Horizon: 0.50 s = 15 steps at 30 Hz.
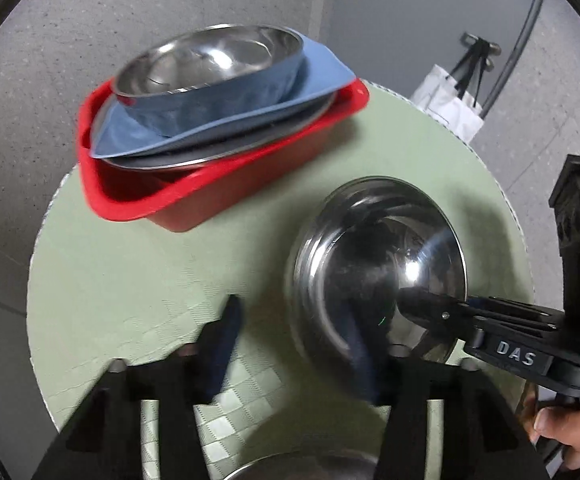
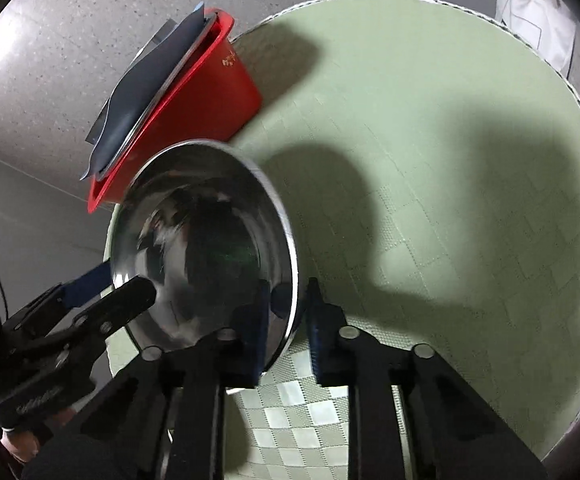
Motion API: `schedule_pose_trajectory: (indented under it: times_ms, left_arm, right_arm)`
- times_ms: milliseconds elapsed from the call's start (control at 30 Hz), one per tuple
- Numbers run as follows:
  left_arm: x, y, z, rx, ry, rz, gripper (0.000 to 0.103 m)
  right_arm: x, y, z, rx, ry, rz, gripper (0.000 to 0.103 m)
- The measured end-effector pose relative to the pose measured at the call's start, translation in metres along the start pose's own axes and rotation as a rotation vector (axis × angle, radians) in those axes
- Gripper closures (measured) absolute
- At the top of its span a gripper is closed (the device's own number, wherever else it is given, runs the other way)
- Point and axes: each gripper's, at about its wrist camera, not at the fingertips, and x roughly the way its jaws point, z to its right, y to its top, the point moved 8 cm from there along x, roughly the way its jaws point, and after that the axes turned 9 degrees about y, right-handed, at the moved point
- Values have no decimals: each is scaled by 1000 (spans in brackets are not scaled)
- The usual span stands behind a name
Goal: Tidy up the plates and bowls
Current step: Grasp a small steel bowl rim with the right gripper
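Grey speckled flooring surrounds a round table that we see covered in a pale green checked mat, with a white bag hanging against the wall beyond it. Toward the far side of the table sits a red tub, and in it we find a flat steel plate, a blue cloth draped over that, and a steel bowl nested on top of the cloth (its rim tilted a little toward us). Nearer to us, a second steel bowl is tilted, its hollow facing the cameras, with one edge close to the red tub in the right wrist view. We see our left gripper with one blue-padded finger inside this bowl and the other outside over the mat, the two standing fairly wide apart; whether the pads press the metal we cannot tell from either view. Our right gripper straddles the bowl's rim on the opposite side, one finger inside, one outside, drawn in close on the rim and pinching it. Dark shadows from the grippers fall across the green mat, and a hand shows at the lower right edge of the left wrist view.
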Motion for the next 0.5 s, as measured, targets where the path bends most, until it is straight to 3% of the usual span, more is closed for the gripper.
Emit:
schedule_pose_trajectory:
  times_ms: [67, 267, 500]
  left_arm:
    - [5, 5, 4, 15, -16, -9, 87]
    - [-13, 26, 7, 27, -57, 61, 87]
    - [-69, 60, -18, -9, -131, 201, 87]
  right_arm:
    - [-1, -2, 0, 11, 19, 7, 90]
    - [-22, 2, -9, -1, 22, 56, 91]
    - [-84, 40, -63, -136, -6, 186, 91]
